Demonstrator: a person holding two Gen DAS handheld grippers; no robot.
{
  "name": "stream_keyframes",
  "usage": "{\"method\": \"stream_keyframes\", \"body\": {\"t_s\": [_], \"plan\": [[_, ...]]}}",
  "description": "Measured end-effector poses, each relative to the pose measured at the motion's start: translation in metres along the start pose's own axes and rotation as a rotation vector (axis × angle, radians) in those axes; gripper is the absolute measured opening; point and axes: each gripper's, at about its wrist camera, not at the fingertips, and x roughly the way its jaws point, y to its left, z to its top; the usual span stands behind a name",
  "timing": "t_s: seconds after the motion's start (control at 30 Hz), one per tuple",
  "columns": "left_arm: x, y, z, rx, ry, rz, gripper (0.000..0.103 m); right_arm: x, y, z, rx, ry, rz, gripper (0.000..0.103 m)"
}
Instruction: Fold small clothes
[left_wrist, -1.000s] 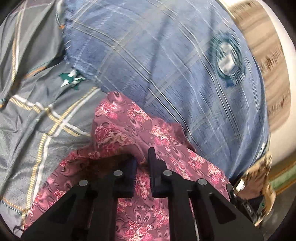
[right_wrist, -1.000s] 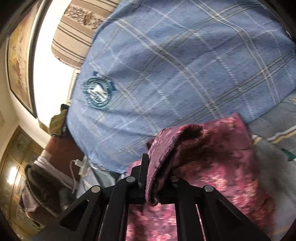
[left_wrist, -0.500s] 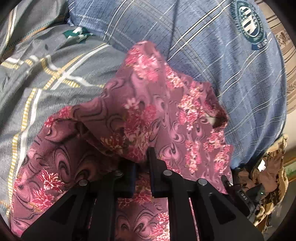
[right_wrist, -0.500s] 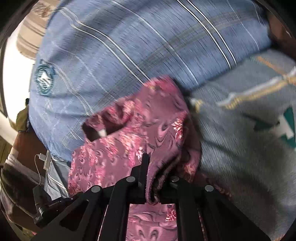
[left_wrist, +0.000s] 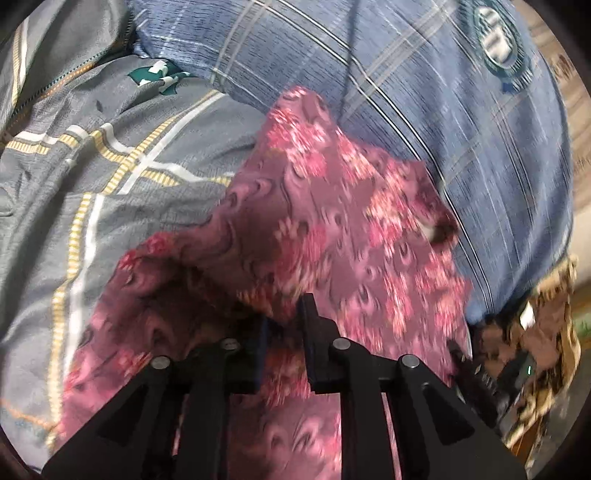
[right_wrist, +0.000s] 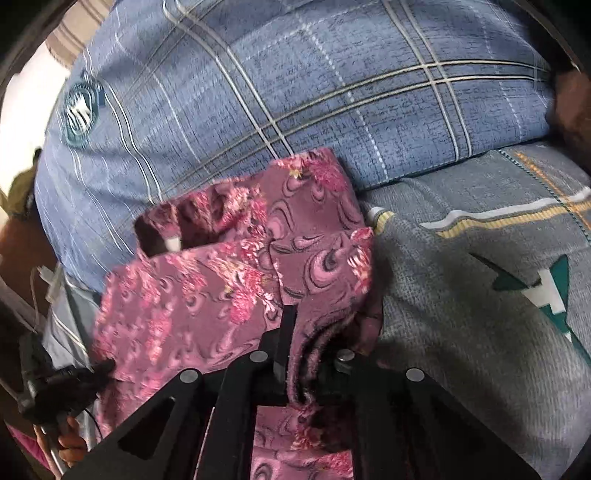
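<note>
A small maroon garment with pink flowers is held up over a bed; it also shows in the right wrist view. My left gripper is shut on one bunched edge of it. My right gripper is shut on another edge, the cloth folded thickly between its fingers. The garment's far end drapes against a blue plaid pillow. An opening with a white tag shows on the garment's upper left.
The blue plaid pillow with a round emblem lies behind the garment. A grey bedcover with yellow and white stripes lies under it, also seen in the right wrist view. The other hand-held gripper shows at lower left.
Both grippers have kept their hold and swung the garment, which now hangs more spread out, with a folded panel lying over its right side. The views have shifted toward the pillow.
</note>
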Motion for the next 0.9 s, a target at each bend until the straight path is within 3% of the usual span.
{"method": "stream_keyframes", "body": {"t_s": [0.07, 0.13, 0.2, 0.27, 0.37, 0.53, 0.63, 0.7, 0.9], "plan": [[-0.017, 0.001, -0.011, 0.086, 0.04, -0.014, 0.017, -0.018, -0.007, -0.004, 0.053, -0.001, 0.024, 0.013], [-0.036, 0.001, -0.022, 0.152, 0.044, -0.036, 0.023, -0.04, -0.015, -0.011, 0.094, -0.047, 0.015, 0.024], [-0.059, -0.004, -0.026, 0.204, -0.003, -0.042, 0.034, -0.065, -0.018, -0.014, 0.107, -0.139, -0.001, 0.025], [-0.073, -0.015, -0.017, 0.242, -0.081, -0.049, 0.045, -0.074, -0.006, -0.012, 0.038, -0.192, 0.005, 0.025], [-0.063, -0.03, 0.005, 0.275, -0.142, -0.004, 0.05, -0.057, 0.02, -0.007, -0.075, -0.156, 0.007, 0.024], [-0.011, -0.03, 0.034, 0.266, -0.1, 0.145, 0.05, -0.019, 0.024, -0.012, -0.103, -0.082, -0.03, 0.021], [0.02, -0.014, 0.037, 0.267, -0.051, 0.242, 0.051, -0.006, 0.013, -0.016, -0.095, -0.056, -0.05, 0.008], [0.029, -0.003, 0.036, 0.254, -0.047, 0.236, 0.056, -0.004, 0.014, -0.017, -0.109, -0.052, -0.062, 0.006], [0.024, -0.005, 0.037, 0.273, -0.033, 0.253, 0.057, 0.002, 0.022, -0.017, -0.148, -0.026, -0.094, 0.006]]}}
